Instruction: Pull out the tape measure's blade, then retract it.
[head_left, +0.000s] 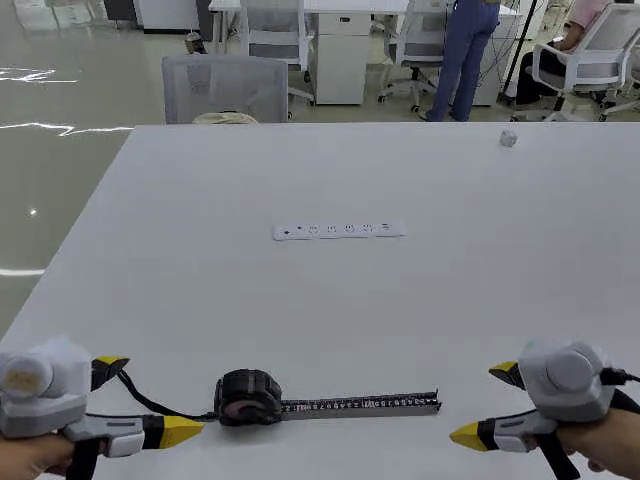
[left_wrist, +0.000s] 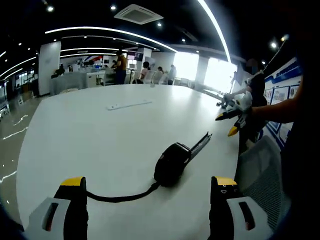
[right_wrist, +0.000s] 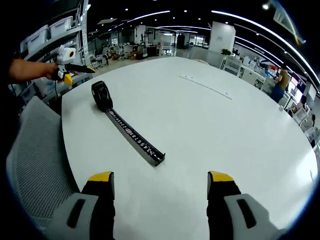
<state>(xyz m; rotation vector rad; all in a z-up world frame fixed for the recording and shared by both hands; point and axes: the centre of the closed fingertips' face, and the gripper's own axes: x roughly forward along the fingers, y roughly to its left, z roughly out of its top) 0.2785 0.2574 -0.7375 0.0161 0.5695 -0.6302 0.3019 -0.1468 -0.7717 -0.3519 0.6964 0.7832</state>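
I had the tape measure (head_left: 248, 397) lying on the white surface (head_left: 330, 310) close to the near edge, between my two tools. Its blade (head_left: 360, 405) was drawn out flat to the right, with the hooked end near the right hand-held gripper (head_left: 485, 403). The black wrist strap (left_wrist: 120, 197) trailed from the case toward the left hand-held gripper (head_left: 148, 397).

Both tools were off the work. The left one's jaws stood wide apart and held nothing, with the strap running across the gap between them. The right one's jaws were just as wide and empty, pointing at the blade's tip from a little way off. A white power strip (head_left: 338, 230) lay well apart, further up the surface.

I judged the pull-out done, since a good run of printed scale was showing, which put retraction as the step in hand. The blade sat out with nothing holding it, so I took it to be locked. The next move, as I read it, called for the left tool to close on the case and steady it, then for the lock to be released while the right tool guided the tip so it would not whip back
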